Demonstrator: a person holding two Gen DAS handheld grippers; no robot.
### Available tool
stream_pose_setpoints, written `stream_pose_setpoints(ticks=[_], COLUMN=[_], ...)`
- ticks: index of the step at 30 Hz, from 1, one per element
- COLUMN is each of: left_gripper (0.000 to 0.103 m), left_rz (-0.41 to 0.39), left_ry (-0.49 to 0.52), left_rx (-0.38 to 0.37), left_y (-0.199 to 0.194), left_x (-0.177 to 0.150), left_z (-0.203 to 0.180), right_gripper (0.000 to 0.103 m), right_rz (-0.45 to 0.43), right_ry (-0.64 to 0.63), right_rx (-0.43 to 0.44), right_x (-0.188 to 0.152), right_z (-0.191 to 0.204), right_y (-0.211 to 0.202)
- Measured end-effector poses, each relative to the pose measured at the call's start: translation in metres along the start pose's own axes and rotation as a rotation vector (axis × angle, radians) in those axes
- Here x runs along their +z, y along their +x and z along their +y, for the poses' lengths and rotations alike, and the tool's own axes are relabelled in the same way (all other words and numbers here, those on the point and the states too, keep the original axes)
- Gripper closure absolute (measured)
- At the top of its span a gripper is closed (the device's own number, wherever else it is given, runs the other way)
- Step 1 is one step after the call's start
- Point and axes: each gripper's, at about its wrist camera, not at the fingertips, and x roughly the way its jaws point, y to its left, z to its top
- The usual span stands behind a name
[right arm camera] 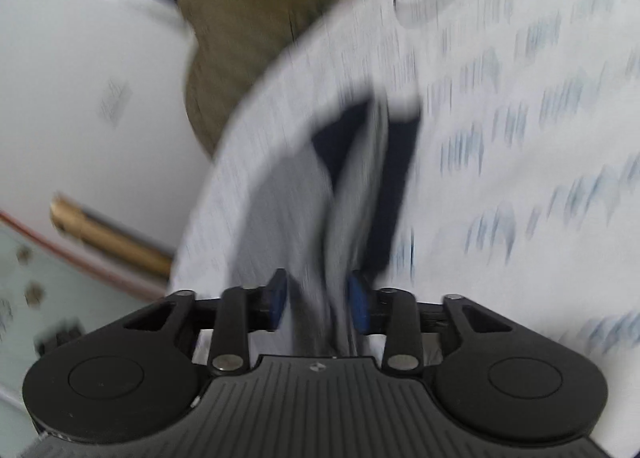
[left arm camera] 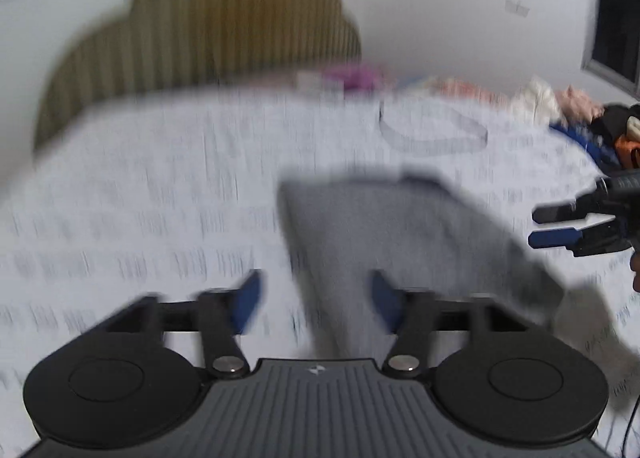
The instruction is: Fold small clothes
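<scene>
The left gripper point(left arm camera: 316, 300) has its jaws spread wide above the near edge of the grey garment point(left arm camera: 400, 234), clasping nothing. The right gripper point(right arm camera: 318, 298) has grey cloth running between its partly parted pads point(right arm camera: 357, 304); whether they pinch it I cannot tell (the frames are badly blurred). The garment, with a dark navy band point(right arm camera: 394, 185), lies on a white patterned sheet point(left arm camera: 140, 197). Farther off a grey loop point(left arm camera: 436, 133) rests on the sheet, then a heap of clothes point(left arm camera: 560, 105) and an olive striped headboard point(left arm camera: 200, 25). A small logo point(left arm camera: 316, 370) marks the gripper body; no writing is legible.
</scene>
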Motion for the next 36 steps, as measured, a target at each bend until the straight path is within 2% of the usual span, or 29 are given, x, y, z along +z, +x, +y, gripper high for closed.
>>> stream_pose_setpoints(ticks=[1,3,5,8,9,11,12,15,18,20,21,22,23,25,26,28,30,31,32,34,36], left_gripper=[0.018,0.018,0.018,0.018,0.018,0.018,0.018,0.016,0.015,0.016,0.016,0.016,0.016,0.016,0.016,0.016,0.014,0.014,0.014,0.013,0.013], left_rz=[-0.041,-0.051,-0.002,0.114,0.128,0.104,0.098,0.092,0.105,0.111,0.112,0.109,0.104,0.093,0.093,0.113,0.108,0.083,0.089,0.106,0.065], left_ry=[0.003,0.036,0.085,0.148,0.173,0.182,0.167,0.178,0.183,0.175,0.165,0.155,0.147,0.132,0.123,0.117,0.189,0.217,0.209,0.161,0.134], left_rx=[-0.019,-0.089,-0.112,-0.118,-0.106,-0.112,-0.125,-0.111,-0.085,-0.065,-0.054,-0.043,-0.037,-0.044,-0.045,-0.035,0.01,0.021,0.03,0.02,0.015], left_y=[0.001,0.018,0.052,0.102,0.111,0.116,0.115,0.118,0.121,0.112,0.106,0.101,0.095,0.085,0.081,0.083,0.092,0.089,0.085,0.069,0.044], left_x=[0.008,0.016,0.017,0.006,0.0,-0.01,-0.013,-0.014,-0.008,-0.004,-0.004,-0.003,-0.004,-0.007,-0.01,-0.021,-0.036,-0.041,-0.039,-0.03,-0.028], left_z=[-0.007,-0.026,-0.045,-0.061,-0.064,-0.059,-0.056,-0.059,-0.064,-0.064,-0.064,-0.063,-0.063,-0.062,-0.061,-0.061,-0.068,-0.071,-0.071,-0.067,-0.059], right_gripper=[0.054,0.053,0.043,0.04,0.042,0.05,0.052,0.06,0.06,0.055,0.056,0.049,0.039,0.031,0.031,0.033,0.042,0.056,0.064,0.059,0.045], right_rz=[-0.048,-0.064,-0.035,0.056,0.086,0.116,0.101,0.077,0.077,0.065,0.04,0.01,-0.012,-0.005,0.016,0.07,0.081,0.085,0.072,0.071,0.032], right_ry=[-0.001,-0.015,-0.04,-0.063,-0.062,-0.105,-0.119,-0.03,-0.066,-0.073,-0.08,-0.094,-0.109,-0.121,-0.12,-0.126,-0.118,-0.108,-0.086,-0.013,-0.047], right_rx=[0.009,0.017,0.033,-0.025,-0.058,-0.12,-0.133,-0.094,-0.136,-0.173,-0.165,-0.134,-0.097,-0.043,-0.03,-0.039,-0.066,-0.063,-0.073,-0.087,-0.095], right_x=[0.012,0.035,0.053,0.07,0.07,0.065,0.062,0.06,0.059,0.058,0.056,0.051,0.043,0.023,0.012,-0.007,-0.02,-0.024,-0.026,-0.025,-0.03], right_z=[0.004,0.015,0.027,0.032,0.029,0.022,0.016,-0.006,0.001,0.017,0.026,0.034,0.041,0.048,0.049,0.043,0.028,0.019,0.014,0.014,0.029], right_y=[-0.004,0.007,0.036,0.093,0.11,0.127,0.127,0.118,0.114,0.102,0.091,0.079,0.067,0.054,0.051,0.055,0.065,0.069,0.068,0.057,0.034])
